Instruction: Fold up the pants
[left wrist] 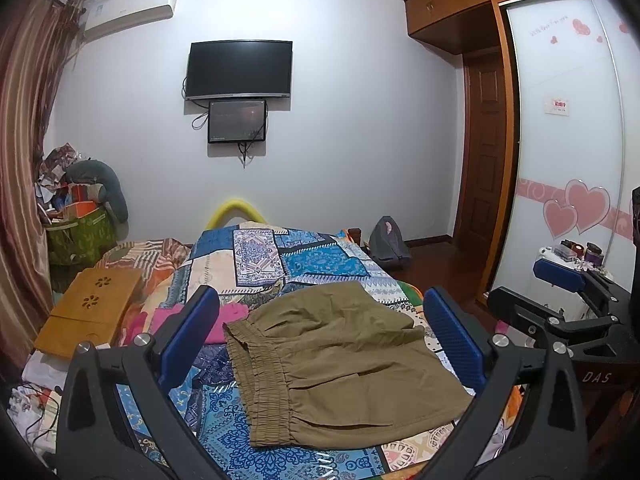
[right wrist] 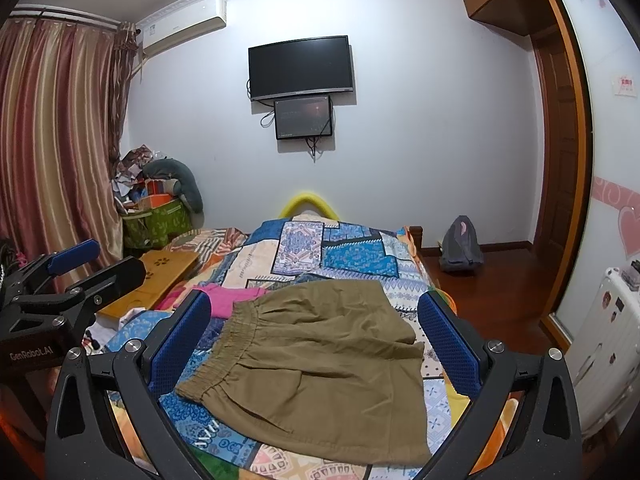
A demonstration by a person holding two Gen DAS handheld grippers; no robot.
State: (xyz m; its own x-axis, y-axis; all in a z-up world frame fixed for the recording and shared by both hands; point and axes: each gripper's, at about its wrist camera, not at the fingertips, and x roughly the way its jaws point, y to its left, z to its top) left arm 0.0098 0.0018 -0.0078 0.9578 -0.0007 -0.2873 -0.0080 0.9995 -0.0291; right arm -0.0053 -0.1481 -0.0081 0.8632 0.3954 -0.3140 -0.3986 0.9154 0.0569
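Note:
Olive-brown pants (left wrist: 336, 364) lie folded over on the patterned bedspread (left wrist: 304, 264), elastic waistband toward the left. They also show in the right wrist view (right wrist: 320, 368). My left gripper (left wrist: 320, 340) is open and empty, held above the near part of the pants, blue pads wide apart. My right gripper (right wrist: 316, 344) is open and empty, also above the pants. In the left wrist view the right gripper (left wrist: 560, 280) appears at the right edge. In the right wrist view the left gripper (right wrist: 76, 264) appears at the left edge.
A pink garment (left wrist: 224, 320) lies left of the pants, beside a wooden lap tray (left wrist: 92, 304). A green box of clutter (left wrist: 80, 232) stands in the back left corner. A grey backpack (left wrist: 388, 240) sits on the floor right of the bed. A white radiator (right wrist: 604, 344) stands at right.

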